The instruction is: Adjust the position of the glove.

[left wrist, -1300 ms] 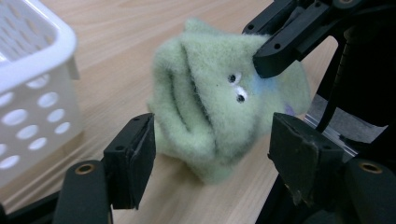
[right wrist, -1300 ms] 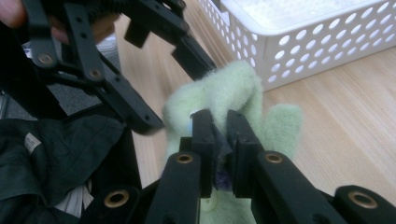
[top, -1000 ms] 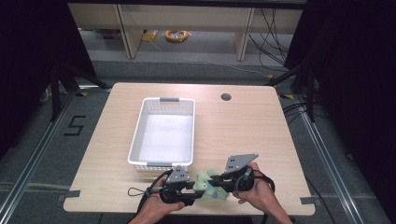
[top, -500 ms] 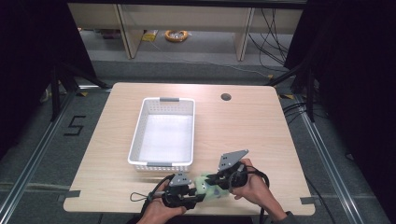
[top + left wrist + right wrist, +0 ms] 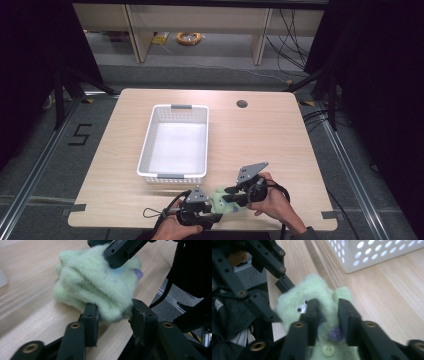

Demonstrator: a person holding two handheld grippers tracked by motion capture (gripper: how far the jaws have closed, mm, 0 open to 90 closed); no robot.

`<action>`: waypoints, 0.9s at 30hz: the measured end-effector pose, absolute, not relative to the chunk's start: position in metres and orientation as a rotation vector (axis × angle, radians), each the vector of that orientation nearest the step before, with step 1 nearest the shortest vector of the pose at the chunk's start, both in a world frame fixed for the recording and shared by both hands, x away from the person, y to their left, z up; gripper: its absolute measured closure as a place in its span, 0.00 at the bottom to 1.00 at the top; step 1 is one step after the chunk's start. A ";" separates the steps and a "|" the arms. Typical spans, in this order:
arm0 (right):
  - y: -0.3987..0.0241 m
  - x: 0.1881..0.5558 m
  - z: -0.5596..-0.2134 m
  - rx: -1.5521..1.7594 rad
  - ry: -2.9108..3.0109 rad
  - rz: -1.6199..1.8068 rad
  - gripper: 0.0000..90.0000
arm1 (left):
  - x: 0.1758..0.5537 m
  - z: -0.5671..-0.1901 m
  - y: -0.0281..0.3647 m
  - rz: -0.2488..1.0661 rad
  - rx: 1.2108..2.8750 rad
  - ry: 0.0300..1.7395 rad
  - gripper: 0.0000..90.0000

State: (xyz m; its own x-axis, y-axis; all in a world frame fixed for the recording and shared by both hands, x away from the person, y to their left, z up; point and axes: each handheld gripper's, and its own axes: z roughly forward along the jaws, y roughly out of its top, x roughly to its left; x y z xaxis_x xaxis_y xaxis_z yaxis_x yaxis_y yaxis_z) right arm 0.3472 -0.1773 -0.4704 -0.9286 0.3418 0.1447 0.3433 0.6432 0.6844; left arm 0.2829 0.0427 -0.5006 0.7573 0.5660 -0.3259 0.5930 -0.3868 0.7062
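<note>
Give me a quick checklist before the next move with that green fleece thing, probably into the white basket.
1. Green fleece item on the table, near its front edge: ok.
2. Left gripper fingers just opened, fleece bulging between them; firm hold: cannot tell.
3. Right gripper fingers also just opened, straddling the fleece; firm hold: cannot tell.
4. White basket free to take it: ok.
5. Path to the basket unblocked: ok.

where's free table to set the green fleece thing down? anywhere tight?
Bare wood right of the white basket up to the cable hole, plus a strip to its left. Crowded at the near edge: both grippers meet on the green fleece bundle.
</note>
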 end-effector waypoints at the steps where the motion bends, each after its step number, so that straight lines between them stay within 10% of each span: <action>1: -0.178 0.345 -0.470 -0.659 -2.822 -1.184 0.66 | 0.283 -0.501 0.043 -0.039 2.077 0.868 0.58; 8: -0.201 0.334 -0.459 -0.933 -2.793 -1.231 0.53 | 0.285 -0.495 0.059 -0.048 2.037 0.949 0.42; 27: -0.213 0.328 -0.489 -1.240 -2.653 -1.126 0.48 | 0.303 -0.503 0.057 -0.141 1.963 1.060 0.44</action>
